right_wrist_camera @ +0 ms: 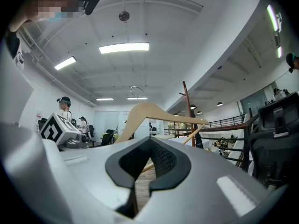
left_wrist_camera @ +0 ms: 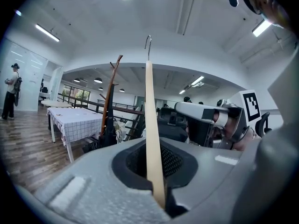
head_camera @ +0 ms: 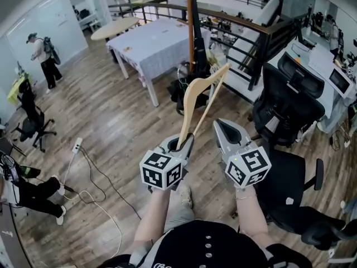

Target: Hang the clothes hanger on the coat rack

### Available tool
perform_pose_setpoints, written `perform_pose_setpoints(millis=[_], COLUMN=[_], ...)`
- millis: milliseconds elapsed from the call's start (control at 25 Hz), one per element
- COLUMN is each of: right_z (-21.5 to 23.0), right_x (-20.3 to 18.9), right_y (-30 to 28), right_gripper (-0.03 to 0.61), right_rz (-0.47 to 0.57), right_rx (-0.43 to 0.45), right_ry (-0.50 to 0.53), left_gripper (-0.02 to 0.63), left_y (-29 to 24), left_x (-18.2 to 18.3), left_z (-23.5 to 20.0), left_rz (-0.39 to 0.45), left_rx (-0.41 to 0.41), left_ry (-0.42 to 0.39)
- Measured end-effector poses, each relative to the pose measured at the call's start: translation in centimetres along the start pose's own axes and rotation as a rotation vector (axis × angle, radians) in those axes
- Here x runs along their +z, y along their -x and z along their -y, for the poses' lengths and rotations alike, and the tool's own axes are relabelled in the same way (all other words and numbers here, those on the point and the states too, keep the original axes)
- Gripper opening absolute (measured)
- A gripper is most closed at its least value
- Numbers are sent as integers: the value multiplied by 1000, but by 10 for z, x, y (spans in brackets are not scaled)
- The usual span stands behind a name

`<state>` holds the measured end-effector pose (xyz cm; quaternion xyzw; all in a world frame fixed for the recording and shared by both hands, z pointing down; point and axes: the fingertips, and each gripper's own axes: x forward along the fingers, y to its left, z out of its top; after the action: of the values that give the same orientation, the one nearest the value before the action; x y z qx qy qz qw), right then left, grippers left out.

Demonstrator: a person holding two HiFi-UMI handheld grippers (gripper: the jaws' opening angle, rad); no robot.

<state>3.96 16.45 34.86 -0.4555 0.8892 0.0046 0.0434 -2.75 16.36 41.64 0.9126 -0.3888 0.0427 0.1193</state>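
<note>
A pale wooden clothes hanger (head_camera: 192,102) with a metal hook (left_wrist_camera: 148,43) stands upright in my left gripper (head_camera: 181,144), whose jaws are shut on the lower end of one arm (left_wrist_camera: 149,125). The hanger rises up and away towards the coat rack (head_camera: 189,21), a slim brown pole with curved pegs (left_wrist_camera: 110,97) standing beyond the hanger on the wooden floor. My right gripper (head_camera: 223,128) is just to the right of the left one, shut with nothing in it (right_wrist_camera: 140,185). In the right gripper view the hanger (right_wrist_camera: 149,111) shows to the left of the rack (right_wrist_camera: 189,111).
A table with a white checked cloth (head_camera: 159,43) stands behind and left of the rack. A dark railing with stairs (head_camera: 245,32) runs to its right. Black office chairs (head_camera: 287,102) are at the right. A power strip and cable (head_camera: 77,145) lie on the floor at left; a person (head_camera: 44,57) stands far left.
</note>
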Motion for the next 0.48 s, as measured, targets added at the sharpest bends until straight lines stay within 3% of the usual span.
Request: perform_pose_setpoints(millis=[480], right_z=[44], right_x=[10], right_y=[-126], right_gripper=[0], right_rz=[25], right_rx=[-2], right_ry=[21], left_gripper=[5], left_y=[-61], left_x=[59], left_z=[-112], left_rz=[39], left_rx=[11], left_ry=[-17])
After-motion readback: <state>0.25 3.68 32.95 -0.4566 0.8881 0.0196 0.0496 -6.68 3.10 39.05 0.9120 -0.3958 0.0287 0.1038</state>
